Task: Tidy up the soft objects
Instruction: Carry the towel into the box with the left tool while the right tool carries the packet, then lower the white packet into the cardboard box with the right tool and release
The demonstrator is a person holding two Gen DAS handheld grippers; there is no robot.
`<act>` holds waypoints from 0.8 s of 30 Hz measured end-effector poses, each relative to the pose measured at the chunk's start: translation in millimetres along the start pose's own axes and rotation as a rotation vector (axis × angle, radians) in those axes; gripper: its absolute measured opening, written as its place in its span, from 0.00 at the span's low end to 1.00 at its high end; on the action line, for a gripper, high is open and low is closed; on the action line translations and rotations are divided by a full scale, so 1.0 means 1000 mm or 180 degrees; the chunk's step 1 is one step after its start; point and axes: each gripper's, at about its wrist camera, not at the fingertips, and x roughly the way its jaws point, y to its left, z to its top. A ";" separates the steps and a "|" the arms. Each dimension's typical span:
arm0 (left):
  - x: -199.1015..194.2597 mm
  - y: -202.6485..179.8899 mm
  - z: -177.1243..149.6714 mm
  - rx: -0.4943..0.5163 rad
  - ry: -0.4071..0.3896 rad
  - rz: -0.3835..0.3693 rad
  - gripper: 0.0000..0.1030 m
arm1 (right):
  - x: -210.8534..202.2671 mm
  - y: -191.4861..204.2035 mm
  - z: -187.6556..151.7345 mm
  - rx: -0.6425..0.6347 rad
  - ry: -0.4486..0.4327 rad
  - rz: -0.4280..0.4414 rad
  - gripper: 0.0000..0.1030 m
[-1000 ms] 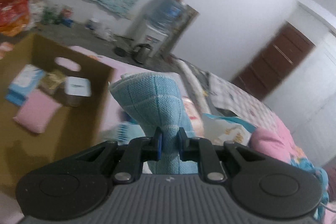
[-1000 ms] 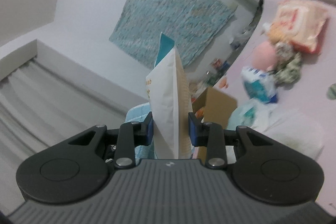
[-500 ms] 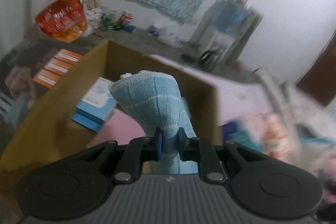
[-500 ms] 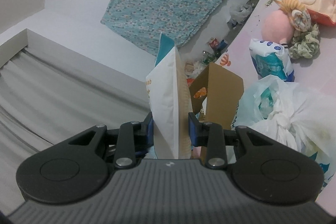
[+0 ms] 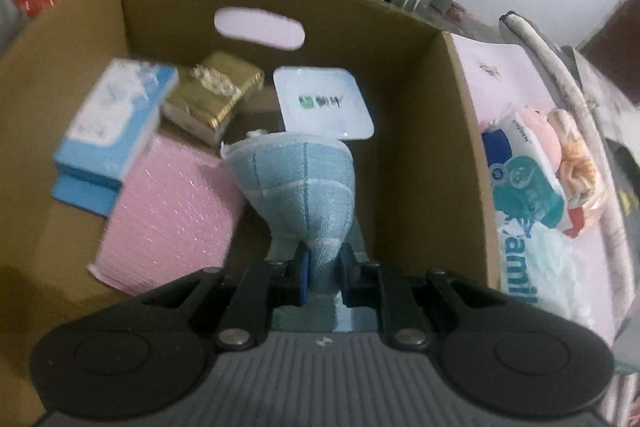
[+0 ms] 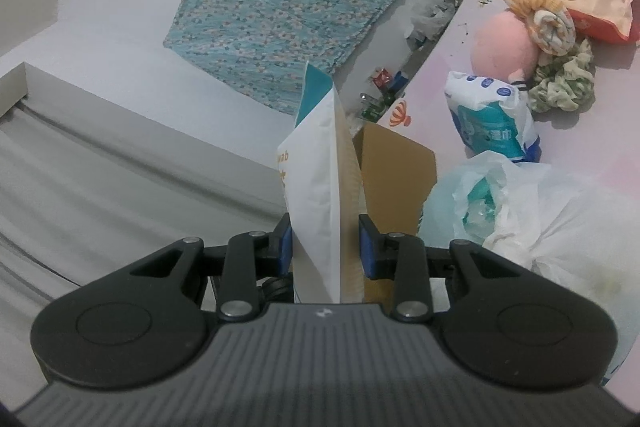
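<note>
left gripper [image 5: 323,270]: fingers pinching blue cloth [image 5: 298,179] over cardboard box [image 5: 420,131], likely for drop-in
right gripper [image 6: 325,243]: fingers pinching white pouch [image 6: 316,195], held clear, probably queued

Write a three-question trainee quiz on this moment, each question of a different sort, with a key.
1. True or false: the left gripper is shut on a blue towel above the open cardboard box.
2. Which of these lies inside the box? A) pink bubble mailer B) pink plush toy C) white plastic bag
3. Fill in: the right gripper holds a white ____.

Key: 1 true; 2 A; 3 packet
</note>
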 end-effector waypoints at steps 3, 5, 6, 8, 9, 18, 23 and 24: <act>0.009 0.005 -0.002 -0.0093 0.0065 -0.0045 0.27 | 0.003 -0.004 0.001 0.0021 0.0020 -0.0005 0.31; 0.013 0.011 -0.001 -0.0187 0.0075 -0.0079 0.35 | 0.004 -0.006 0.001 0.0030 0.0035 -0.0004 0.31; 0.013 0.013 -0.002 -0.0233 0.0070 -0.0116 0.38 | 0.004 -0.007 0.001 0.0039 0.0041 -0.0004 0.32; 0.011 0.018 -0.002 -0.0335 0.0039 -0.0222 0.41 | 0.005 -0.009 0.002 0.0059 0.0052 -0.0010 0.32; 0.010 0.021 -0.001 -0.0380 0.0014 -0.0271 0.45 | 0.005 -0.010 0.002 0.0069 0.0054 -0.0014 0.32; 0.017 0.029 0.004 -0.0812 0.0164 -0.0339 0.45 | -0.003 -0.011 0.002 0.0067 0.0023 -0.0013 0.32; -0.022 0.029 -0.003 -0.0763 -0.0112 -0.0411 0.58 | -0.006 -0.004 0.003 -0.0014 0.0016 -0.0013 0.32; -0.033 0.029 -0.005 -0.0741 -0.0192 -0.0401 0.61 | -0.006 0.000 0.003 -0.0044 0.0028 0.0002 0.32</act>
